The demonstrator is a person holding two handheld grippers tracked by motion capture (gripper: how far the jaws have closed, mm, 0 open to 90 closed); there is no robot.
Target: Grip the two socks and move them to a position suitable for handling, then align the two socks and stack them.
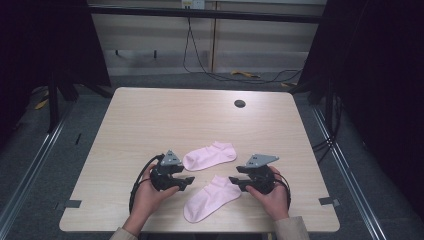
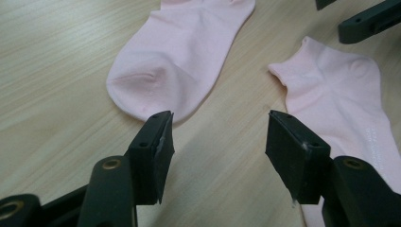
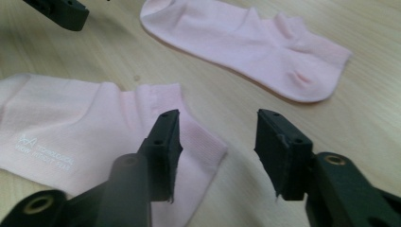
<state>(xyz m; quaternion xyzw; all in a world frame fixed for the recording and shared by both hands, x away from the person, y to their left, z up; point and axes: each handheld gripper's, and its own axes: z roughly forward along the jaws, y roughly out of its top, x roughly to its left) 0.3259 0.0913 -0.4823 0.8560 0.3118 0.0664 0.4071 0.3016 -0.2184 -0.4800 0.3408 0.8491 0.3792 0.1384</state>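
Observation:
Two pink ankle socks lie flat on the light wooden table. The far sock lies crosswise, and the near sock lies slanted below it. My left gripper is open just left of the socks, with bare wood between its jaws and the far sock's rounded end just ahead. My right gripper is open at the near sock's upper end. One of its jaws hangs over the ribbed cuff, and the pads press on nothing.
A dark round hole sits in the tabletop near the far edge. A person's hands come in over the table's front edge. Black cables trail on the floor behind the table, and dark frames stand to both sides.

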